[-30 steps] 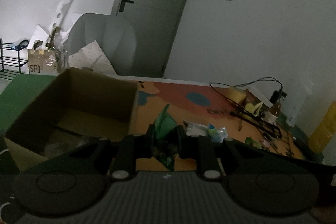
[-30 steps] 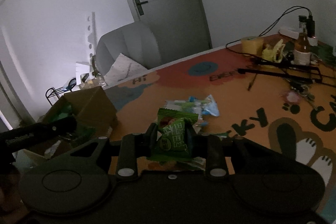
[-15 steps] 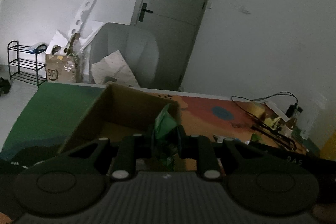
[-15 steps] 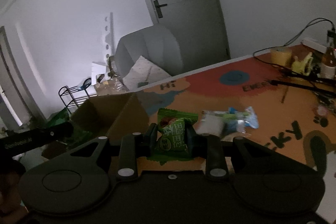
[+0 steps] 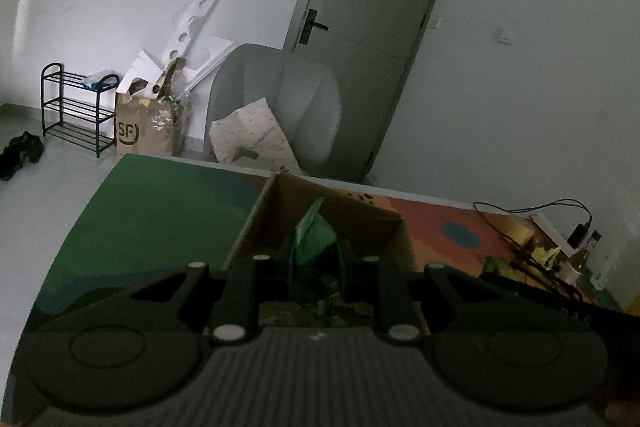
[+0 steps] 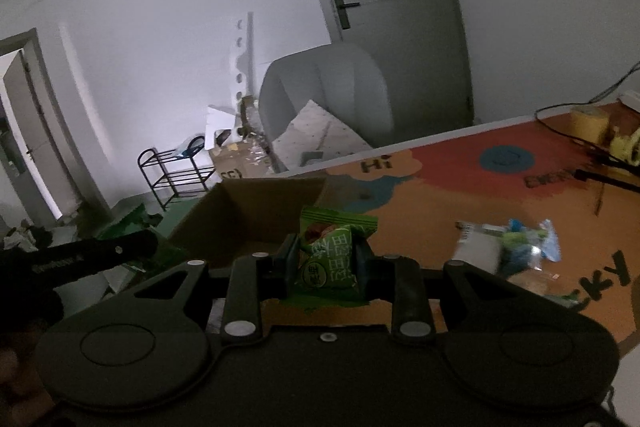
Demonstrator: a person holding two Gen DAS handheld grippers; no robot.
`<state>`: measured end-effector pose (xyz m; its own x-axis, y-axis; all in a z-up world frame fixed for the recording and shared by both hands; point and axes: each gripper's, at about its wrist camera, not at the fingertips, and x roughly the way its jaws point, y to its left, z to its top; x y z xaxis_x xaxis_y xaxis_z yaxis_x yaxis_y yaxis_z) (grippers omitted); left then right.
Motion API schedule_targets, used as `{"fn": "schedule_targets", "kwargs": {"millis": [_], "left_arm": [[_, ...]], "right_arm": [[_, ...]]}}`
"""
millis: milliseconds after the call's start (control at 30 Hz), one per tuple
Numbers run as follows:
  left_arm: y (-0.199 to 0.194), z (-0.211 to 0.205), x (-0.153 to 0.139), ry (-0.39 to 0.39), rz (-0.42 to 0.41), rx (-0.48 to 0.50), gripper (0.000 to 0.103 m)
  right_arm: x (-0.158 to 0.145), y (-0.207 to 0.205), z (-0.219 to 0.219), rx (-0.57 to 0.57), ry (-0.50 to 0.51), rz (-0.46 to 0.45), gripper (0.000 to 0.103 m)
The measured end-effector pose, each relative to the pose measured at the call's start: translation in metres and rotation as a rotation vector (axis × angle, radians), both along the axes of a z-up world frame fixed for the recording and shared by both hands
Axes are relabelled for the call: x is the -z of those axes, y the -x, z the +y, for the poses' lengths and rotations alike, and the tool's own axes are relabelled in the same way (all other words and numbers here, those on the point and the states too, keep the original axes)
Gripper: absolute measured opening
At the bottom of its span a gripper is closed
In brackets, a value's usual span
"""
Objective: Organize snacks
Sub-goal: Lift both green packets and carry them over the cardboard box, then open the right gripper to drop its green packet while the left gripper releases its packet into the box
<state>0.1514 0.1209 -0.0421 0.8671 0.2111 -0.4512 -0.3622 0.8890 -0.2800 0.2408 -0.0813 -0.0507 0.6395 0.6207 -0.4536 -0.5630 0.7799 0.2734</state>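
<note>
My left gripper (image 5: 315, 259) is shut on a crumpled green snack packet (image 5: 314, 241), held over the open cardboard box (image 5: 320, 211). My right gripper (image 6: 328, 259) is shut on a green snack packet with printed characters (image 6: 330, 255), held just right of the same box (image 6: 248, 211). Several loose snack packets (image 6: 516, 247) lie on the orange mat to the right. The left gripper's body (image 6: 80, 259) shows at the left of the right wrist view.
The table carries a colourful mat (image 6: 500, 179), green on its left part (image 5: 160, 203). Cables, a yellow tape roll (image 6: 588, 121) and a bottle (image 5: 588, 247) sit at the far right. A grey armchair (image 5: 280, 107), door, shoe rack (image 5: 76, 107) and SF box (image 5: 144, 127) stand behind.
Both grippers have moved left towards the box, each still holding its packet. The left gripper's packet now hangs over the box opening; the loose snacks have shifted right in view.
</note>
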Motion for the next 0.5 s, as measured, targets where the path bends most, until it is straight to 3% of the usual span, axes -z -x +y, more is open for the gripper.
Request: {"fn": "schedule_targets", "kwargs": {"millis": [233, 500], "left_arm": [[0.003, 0.011, 0.001, 0.031, 0.024, 0.005, 0.021], [0.009, 0.016, -0.005, 0.042, 0.009, -0.016, 0.031]], "right_arm": [[-0.004, 0.004, 0.022, -0.046, 0.009, -0.002, 0.027], [-0.011, 0.007, 0.034, -0.085, 0.004, -0.008, 0.027]]}}
